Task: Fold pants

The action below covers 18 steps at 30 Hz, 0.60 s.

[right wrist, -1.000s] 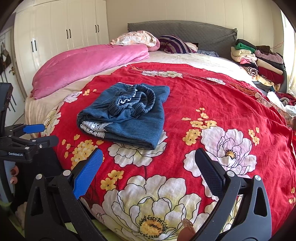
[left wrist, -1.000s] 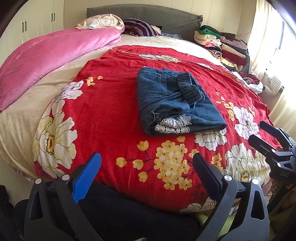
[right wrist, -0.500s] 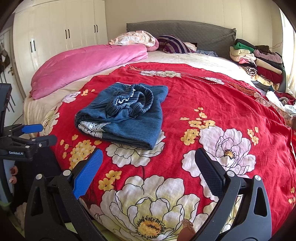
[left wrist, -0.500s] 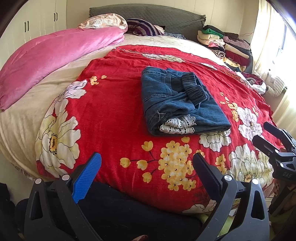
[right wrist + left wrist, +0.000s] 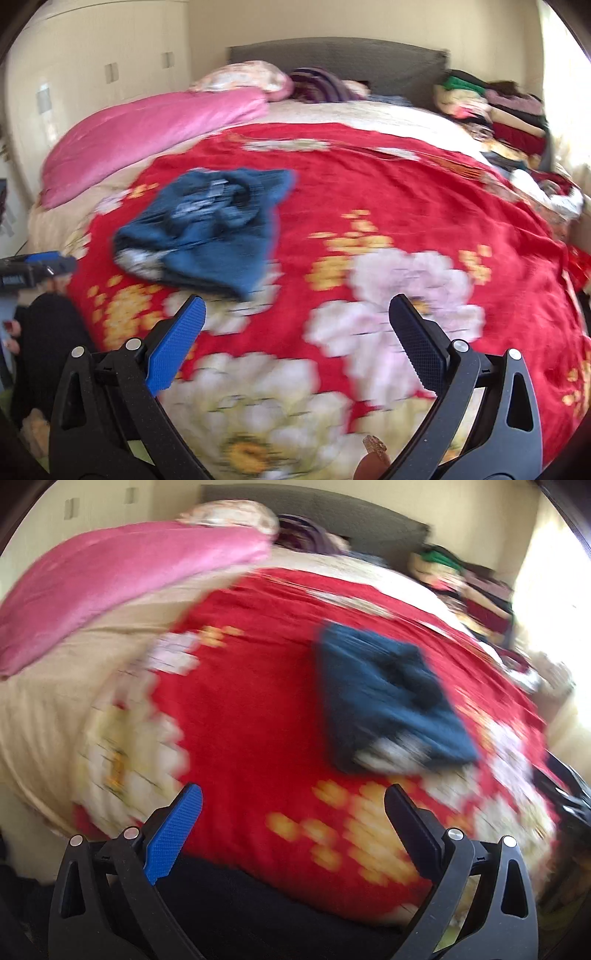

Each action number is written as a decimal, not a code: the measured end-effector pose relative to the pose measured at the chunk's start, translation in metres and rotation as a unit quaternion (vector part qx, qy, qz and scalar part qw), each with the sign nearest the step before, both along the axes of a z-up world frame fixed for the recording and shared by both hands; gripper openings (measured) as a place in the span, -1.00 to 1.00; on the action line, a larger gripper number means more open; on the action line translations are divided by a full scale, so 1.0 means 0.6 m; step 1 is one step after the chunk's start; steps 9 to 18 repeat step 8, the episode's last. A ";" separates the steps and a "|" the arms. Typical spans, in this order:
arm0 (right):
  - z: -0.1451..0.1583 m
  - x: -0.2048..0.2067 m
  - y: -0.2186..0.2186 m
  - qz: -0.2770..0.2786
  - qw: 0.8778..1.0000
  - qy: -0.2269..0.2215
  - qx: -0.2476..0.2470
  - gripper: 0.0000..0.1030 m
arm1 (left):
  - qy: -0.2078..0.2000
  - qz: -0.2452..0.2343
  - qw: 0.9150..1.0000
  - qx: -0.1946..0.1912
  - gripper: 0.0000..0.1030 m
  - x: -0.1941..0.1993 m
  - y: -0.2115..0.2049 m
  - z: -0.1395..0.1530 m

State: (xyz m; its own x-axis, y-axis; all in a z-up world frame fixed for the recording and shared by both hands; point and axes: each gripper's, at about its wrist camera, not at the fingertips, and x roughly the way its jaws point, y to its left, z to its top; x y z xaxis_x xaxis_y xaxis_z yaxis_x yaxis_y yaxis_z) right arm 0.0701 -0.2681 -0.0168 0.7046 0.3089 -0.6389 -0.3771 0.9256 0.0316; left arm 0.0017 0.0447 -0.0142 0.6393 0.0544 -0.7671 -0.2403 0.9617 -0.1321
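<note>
With the left gripper (image 5: 291, 812) and right gripper (image 5: 295, 325) both wide open and empty, the folded blue denim pants (image 5: 388, 701) lie mid-bed on the red floral blanket (image 5: 251, 709); a careless sweep could undo the fold.

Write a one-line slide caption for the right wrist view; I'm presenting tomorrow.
Open right gripper above the red floral bedspread, folded denim pants lying untouched ahead-left.

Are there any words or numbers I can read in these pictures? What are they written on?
None can be read.
White lettering on the left gripper, seen at the left edge of the right wrist view: too blurred to read.
Folded pants and red flowered blanket: no readable lettering; both views are smeared by motion.
</note>
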 end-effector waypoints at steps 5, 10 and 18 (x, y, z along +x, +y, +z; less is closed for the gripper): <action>-0.004 0.096 -0.144 -0.109 0.994 0.014 -0.002 0.82 | 0.048 0.099 0.992 0.056 0.91 0.113 0.177 -0.027; -0.015 0.174 -0.248 -0.182 0.983 0.028 -0.018 0.83 | 0.078 0.145 0.984 0.069 0.91 0.186 0.281 -0.054; -0.015 0.174 -0.248 -0.182 0.983 0.028 -0.018 0.83 | 0.078 0.145 0.984 0.069 0.91 0.186 0.281 -0.054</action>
